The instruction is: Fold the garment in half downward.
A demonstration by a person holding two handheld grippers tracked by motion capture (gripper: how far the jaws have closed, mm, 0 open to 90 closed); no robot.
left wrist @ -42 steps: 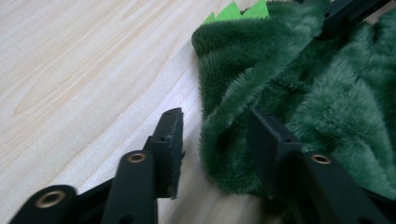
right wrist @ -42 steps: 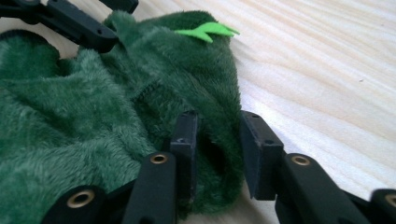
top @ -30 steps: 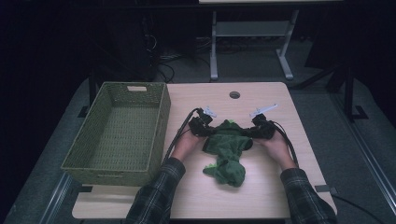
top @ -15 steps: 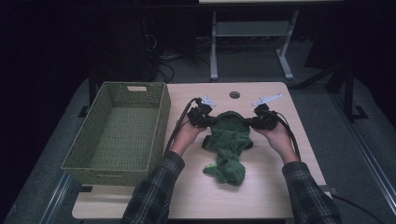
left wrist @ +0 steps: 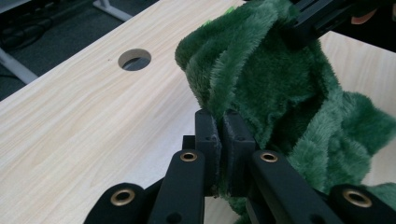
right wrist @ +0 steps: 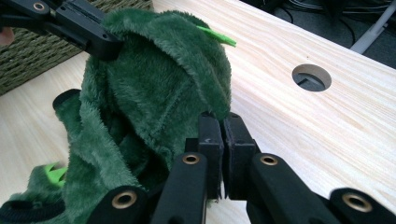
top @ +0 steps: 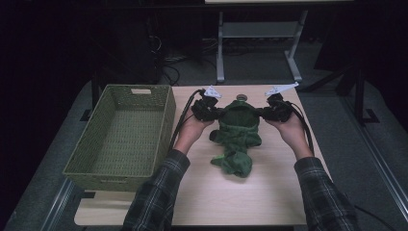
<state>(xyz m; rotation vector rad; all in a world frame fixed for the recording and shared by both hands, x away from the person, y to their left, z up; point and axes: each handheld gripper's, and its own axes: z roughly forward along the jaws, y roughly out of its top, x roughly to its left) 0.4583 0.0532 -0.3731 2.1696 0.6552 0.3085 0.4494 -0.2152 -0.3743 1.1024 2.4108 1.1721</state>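
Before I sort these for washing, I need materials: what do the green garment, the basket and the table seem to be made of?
Green garment: soft plush or fleece, judging by its fuzzy matte pile. Basket: woven wicker or something like it, olive green, with a visible weave. Table: pale wood-grain top, probably laminate, smooth with a slight sheen.

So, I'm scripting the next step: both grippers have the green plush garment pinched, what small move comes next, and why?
Probably carry it left, toward the wicker basket. The left gripper and right gripper each pinch the green plush garment, its lower end on the table.
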